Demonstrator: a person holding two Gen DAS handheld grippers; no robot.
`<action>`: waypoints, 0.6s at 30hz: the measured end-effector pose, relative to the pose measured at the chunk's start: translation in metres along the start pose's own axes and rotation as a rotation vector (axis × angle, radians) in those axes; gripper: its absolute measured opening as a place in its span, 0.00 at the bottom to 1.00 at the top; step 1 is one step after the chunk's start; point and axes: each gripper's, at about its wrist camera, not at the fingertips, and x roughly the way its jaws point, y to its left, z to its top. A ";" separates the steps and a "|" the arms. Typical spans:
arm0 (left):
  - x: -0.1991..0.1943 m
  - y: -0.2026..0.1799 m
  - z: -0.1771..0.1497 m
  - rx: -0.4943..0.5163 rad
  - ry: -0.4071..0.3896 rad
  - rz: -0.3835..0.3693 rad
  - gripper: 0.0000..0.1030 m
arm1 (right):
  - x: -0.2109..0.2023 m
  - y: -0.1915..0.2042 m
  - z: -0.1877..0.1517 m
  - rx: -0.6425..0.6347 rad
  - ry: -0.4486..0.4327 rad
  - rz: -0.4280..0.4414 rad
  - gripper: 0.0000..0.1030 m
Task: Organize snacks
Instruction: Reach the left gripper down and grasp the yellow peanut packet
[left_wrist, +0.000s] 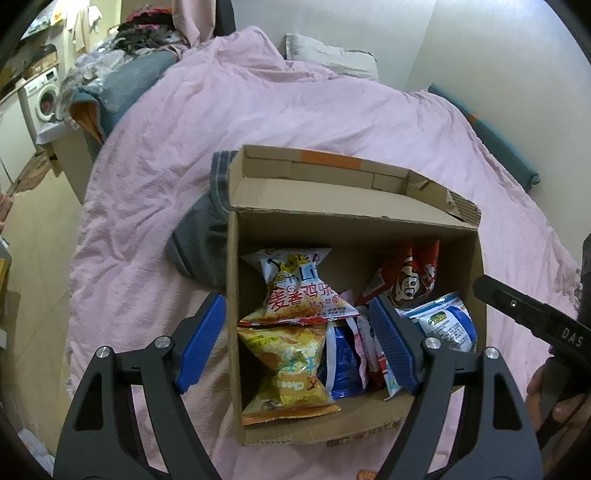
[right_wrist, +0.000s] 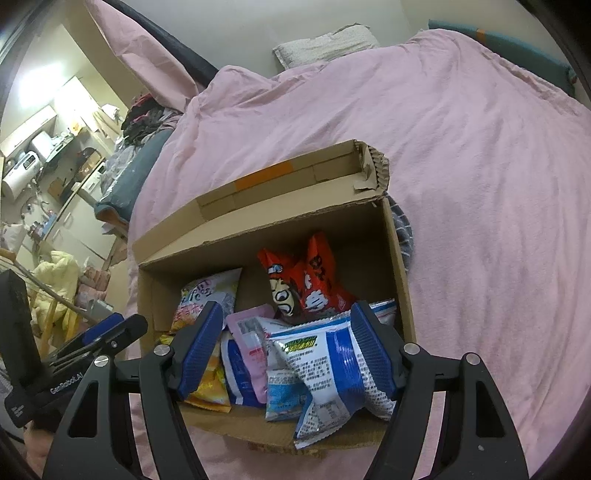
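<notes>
Hovering over the near edge of a cardboard box (left_wrist: 232, 332), the left gripper (left_wrist: 295, 339) has its jaws spread wide, one blue pad outside the box's left wall and the other above the snacks, pinching nothing. The right gripper (right_wrist: 284, 354) hangs beside it over the same near edge, jaws likewise spread and empty, with a blue-and-white packet (right_wrist: 321, 373) lying just below and between its pads. The snacks sit loose inside the open box: nearest on the left is a yellow chip bag (left_wrist: 291, 373), and leaning on its far end is a white-and-red chip bag (left_wrist: 295, 291) propped toward the back. Beside these, in the middle, a blue packet (left_wrist: 343, 365) and a pink packet (right_wrist: 251, 332) are packed close together, touching. Farther back on the right, a red bag with a cartoon face (right_wrist: 306, 284) stands upright against the far wall. The box's far flap (left_wrist: 332, 184) is folded outward and carries a strip of orange tape (left_wrist: 328, 158). The box rests on a bed covered by a wrinkled pink blanket (left_wrist: 295, 103), with a grey garment (left_wrist: 199, 236) tucked against its left side. A pale pillow (right_wrist: 325, 44) lies at the head of the bed by the wall, and a washing machine (left_wrist: 40, 99) stands far off to the left.
</notes>
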 end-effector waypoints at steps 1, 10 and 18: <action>-0.002 -0.001 0.000 0.000 -0.003 -0.002 0.75 | -0.003 0.000 -0.001 0.002 -0.004 0.003 0.72; -0.030 -0.002 -0.023 0.001 0.011 0.001 0.92 | -0.026 0.002 -0.025 -0.018 -0.002 -0.024 0.86; -0.028 -0.030 -0.097 0.100 0.203 -0.084 0.92 | -0.047 -0.006 -0.056 -0.016 0.027 -0.039 0.93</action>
